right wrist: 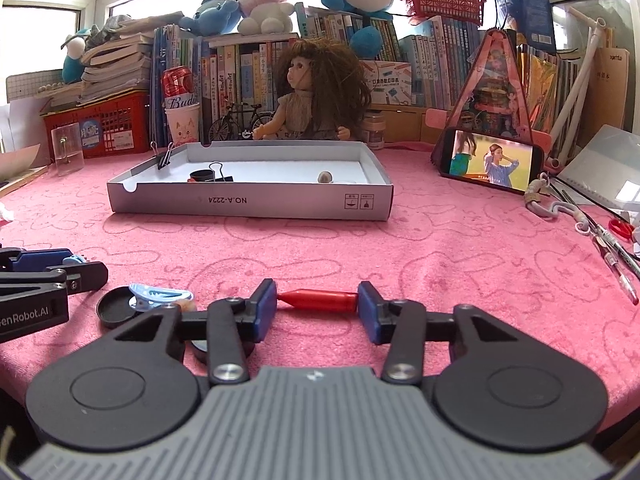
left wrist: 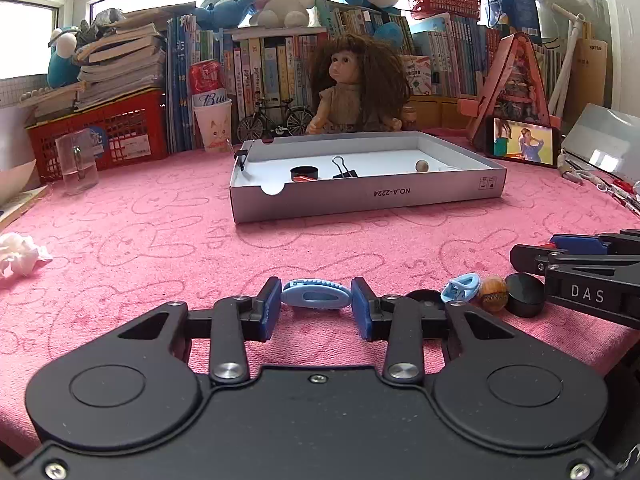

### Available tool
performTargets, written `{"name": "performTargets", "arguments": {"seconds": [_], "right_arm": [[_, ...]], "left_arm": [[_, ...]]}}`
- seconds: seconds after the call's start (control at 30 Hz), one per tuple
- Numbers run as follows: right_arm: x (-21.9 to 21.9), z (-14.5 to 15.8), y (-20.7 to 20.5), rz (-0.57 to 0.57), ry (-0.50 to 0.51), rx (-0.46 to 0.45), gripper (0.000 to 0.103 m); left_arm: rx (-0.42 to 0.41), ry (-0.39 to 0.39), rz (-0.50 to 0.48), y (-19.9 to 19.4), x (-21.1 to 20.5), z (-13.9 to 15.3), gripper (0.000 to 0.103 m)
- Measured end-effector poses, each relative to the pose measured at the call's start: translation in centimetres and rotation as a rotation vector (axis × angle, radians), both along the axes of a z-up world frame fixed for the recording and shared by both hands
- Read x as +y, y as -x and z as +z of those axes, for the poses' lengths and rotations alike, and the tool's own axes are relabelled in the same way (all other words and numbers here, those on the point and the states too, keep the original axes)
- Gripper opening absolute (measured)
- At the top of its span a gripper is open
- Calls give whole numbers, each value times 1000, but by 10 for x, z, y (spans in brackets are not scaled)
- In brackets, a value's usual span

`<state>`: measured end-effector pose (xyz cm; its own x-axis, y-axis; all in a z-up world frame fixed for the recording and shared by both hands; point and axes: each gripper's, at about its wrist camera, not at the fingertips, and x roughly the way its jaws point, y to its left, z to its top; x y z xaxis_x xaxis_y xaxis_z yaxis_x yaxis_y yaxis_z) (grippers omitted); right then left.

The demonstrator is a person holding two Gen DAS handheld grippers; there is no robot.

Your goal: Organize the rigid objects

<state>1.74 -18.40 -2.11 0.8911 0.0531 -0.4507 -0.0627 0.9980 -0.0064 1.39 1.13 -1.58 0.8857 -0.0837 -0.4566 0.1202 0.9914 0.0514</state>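
Observation:
On the pink cloth, my left gripper (left wrist: 316,296) is shut on a light blue oval hair clip (left wrist: 316,294), one pad at each end. To its right lie a small blue clip (left wrist: 462,286), a brown wooden ball (left wrist: 494,292) and a black round lid (left wrist: 524,294). My right gripper (right wrist: 317,300) is shut on a red bullet-shaped piece (right wrist: 320,300), held end to end just above the cloth. The white box lid (right wrist: 248,202) farther back holds a black cap (right wrist: 202,176), a binder clip (right wrist: 220,174) and a bead (right wrist: 325,177). A second binder clip (right wrist: 164,156) grips its left rim.
A doll (left wrist: 356,84), a model bicycle (left wrist: 276,120) and rows of books stand behind the box. A phone (right wrist: 492,160) leans at the right, with pens and red scissors (right wrist: 620,228) near it. A clear cup (left wrist: 76,160) and a crumpled tissue (left wrist: 20,254) are at the left.

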Motion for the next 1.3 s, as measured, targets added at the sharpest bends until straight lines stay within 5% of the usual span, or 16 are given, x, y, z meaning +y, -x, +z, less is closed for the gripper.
{"name": "performTargets", "arguments": {"seconds": [1.3], "right_arm": [[-4,40,-79,28,-30,-18,49]], "left_arm": [[59,86,129,-106,-20,47,36]]}}
